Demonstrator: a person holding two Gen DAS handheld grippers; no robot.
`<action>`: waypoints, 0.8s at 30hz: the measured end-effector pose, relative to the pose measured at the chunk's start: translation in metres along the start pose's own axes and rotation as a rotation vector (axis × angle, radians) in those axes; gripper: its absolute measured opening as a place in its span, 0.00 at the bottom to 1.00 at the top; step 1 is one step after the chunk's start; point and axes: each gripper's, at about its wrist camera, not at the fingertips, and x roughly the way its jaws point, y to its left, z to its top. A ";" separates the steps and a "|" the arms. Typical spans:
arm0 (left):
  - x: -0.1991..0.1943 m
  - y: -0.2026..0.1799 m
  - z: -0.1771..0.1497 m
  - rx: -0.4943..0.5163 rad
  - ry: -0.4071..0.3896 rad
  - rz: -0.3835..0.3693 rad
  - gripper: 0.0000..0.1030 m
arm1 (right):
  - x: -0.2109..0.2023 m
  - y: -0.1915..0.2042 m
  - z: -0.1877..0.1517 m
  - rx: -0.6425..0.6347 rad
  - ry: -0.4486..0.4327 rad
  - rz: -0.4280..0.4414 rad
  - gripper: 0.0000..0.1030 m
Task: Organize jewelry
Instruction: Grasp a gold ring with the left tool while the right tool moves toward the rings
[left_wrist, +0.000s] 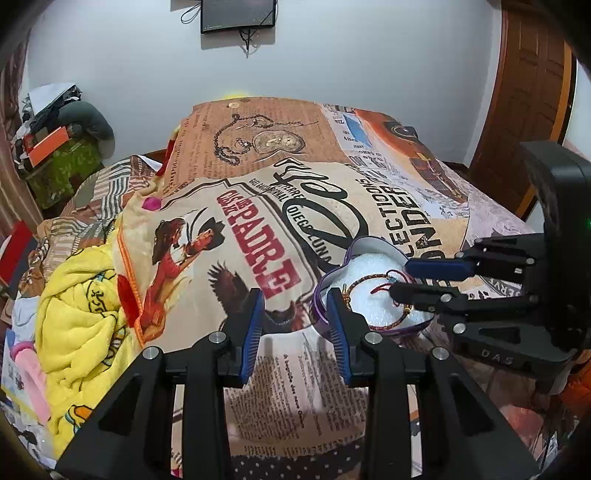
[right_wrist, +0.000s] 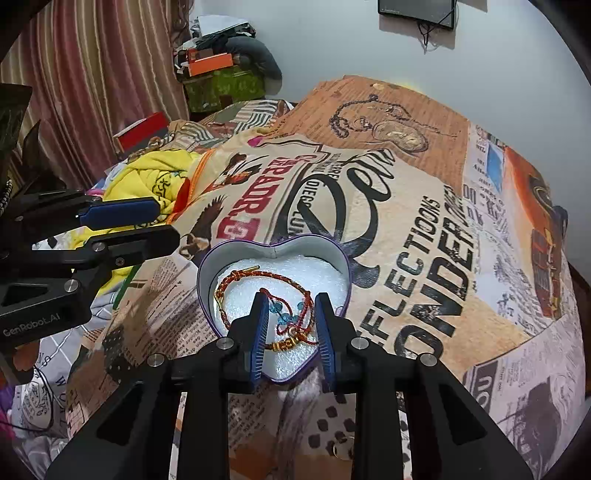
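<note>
Our bracelets lie in the heart tin, on its white foam: a braided red-and-gold loop and a red cord with blue beads. The tin sits on the printed blanket, right under the right gripper.

We judge the step to be placing, or releasing, jewelry into the tin. The right gripper's jaws are spread part way, one on each side of the beaded cord. They hang over the foam, and we cannot tell whether a pad touches the cord; nothing looks pinched. The next move probably calls for lifting straight out without snagging the cord, or for closing gently on it if it needs shifting.

The left gripper waits just beside the tin, its right finger near the rim. Its jaws are wide apart and hold nothing. Beyond it, a yellow cloth lies bunched up.
</note>
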 end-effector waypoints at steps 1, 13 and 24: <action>-0.002 0.000 -0.001 0.000 0.000 0.000 0.33 | -0.002 0.000 0.000 -0.001 -0.002 -0.004 0.23; -0.016 -0.028 -0.006 0.021 0.014 -0.036 0.33 | -0.043 -0.015 -0.016 0.044 -0.037 -0.044 0.24; -0.012 -0.081 -0.008 0.067 0.049 -0.127 0.33 | -0.092 -0.064 -0.055 0.171 -0.058 -0.133 0.25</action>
